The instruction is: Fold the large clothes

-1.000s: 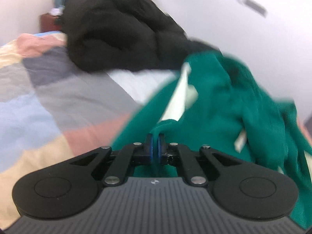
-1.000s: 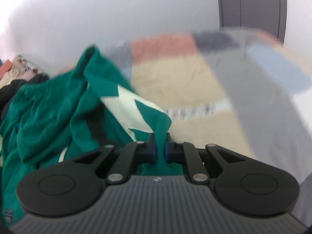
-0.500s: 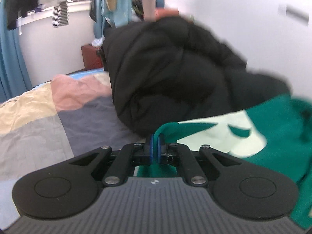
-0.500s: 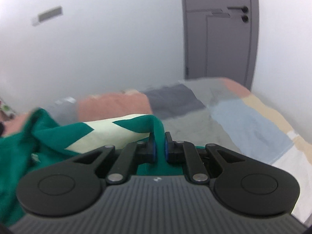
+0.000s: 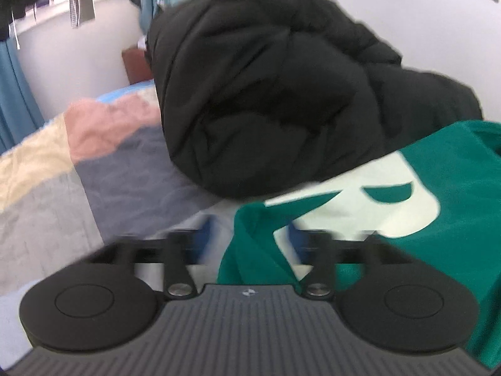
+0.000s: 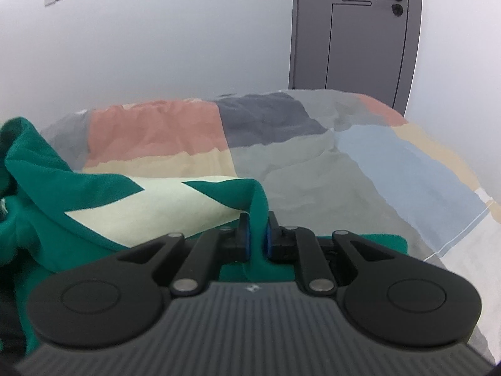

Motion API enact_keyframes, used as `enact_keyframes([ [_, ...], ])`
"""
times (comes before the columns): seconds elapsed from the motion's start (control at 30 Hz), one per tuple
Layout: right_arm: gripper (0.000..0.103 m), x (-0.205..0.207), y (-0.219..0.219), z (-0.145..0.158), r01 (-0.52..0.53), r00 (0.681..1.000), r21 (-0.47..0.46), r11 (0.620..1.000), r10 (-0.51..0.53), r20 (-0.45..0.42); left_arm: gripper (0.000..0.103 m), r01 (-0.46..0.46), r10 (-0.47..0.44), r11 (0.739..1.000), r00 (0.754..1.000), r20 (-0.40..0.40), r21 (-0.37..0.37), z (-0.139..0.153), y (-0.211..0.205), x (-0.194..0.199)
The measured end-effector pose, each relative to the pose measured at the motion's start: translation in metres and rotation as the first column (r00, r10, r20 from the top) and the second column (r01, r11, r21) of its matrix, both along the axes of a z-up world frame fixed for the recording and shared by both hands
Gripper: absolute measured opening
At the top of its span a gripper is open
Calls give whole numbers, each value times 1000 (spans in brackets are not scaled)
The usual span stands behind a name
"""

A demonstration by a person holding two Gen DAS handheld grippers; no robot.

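One green garment [image 6: 103, 210] edge, stretched left-right between claws: pinched in right claw [image 6: 256, 235] at frame centre; loose between spread left claw [image 5: 250, 238] fingers.

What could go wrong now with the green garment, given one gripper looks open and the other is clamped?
The left gripper has its jaws spread around the green garment with the pale print, so only the right gripper holds it; that edge may sag and bunch. The released cloth lies close to the black puffy coat and may snag there. The garment could crumple on the patchwork bedcover.
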State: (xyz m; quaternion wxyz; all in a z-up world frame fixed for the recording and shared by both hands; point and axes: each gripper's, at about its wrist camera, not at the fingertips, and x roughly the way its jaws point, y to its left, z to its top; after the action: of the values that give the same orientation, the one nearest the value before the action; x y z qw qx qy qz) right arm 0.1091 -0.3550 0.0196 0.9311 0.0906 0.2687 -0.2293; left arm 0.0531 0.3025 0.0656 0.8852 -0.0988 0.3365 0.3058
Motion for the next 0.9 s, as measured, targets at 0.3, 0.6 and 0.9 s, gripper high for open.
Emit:
enact_keyframes([
  [0.3,79,-37,20,39,-55,989,60,997,46,143,75,166,-164,986,970,180,2,52,-58,-45],
  [0.6,79,-67,93,76,-254,937,5,967,245,248,75,411,-392,911,883,258,-25,59,-149,-64],
  [0.9,79,-62,204,51,-565,821,102,819,545,170,75,535,-511,841,834,209,-79,31,-189,-45],
])
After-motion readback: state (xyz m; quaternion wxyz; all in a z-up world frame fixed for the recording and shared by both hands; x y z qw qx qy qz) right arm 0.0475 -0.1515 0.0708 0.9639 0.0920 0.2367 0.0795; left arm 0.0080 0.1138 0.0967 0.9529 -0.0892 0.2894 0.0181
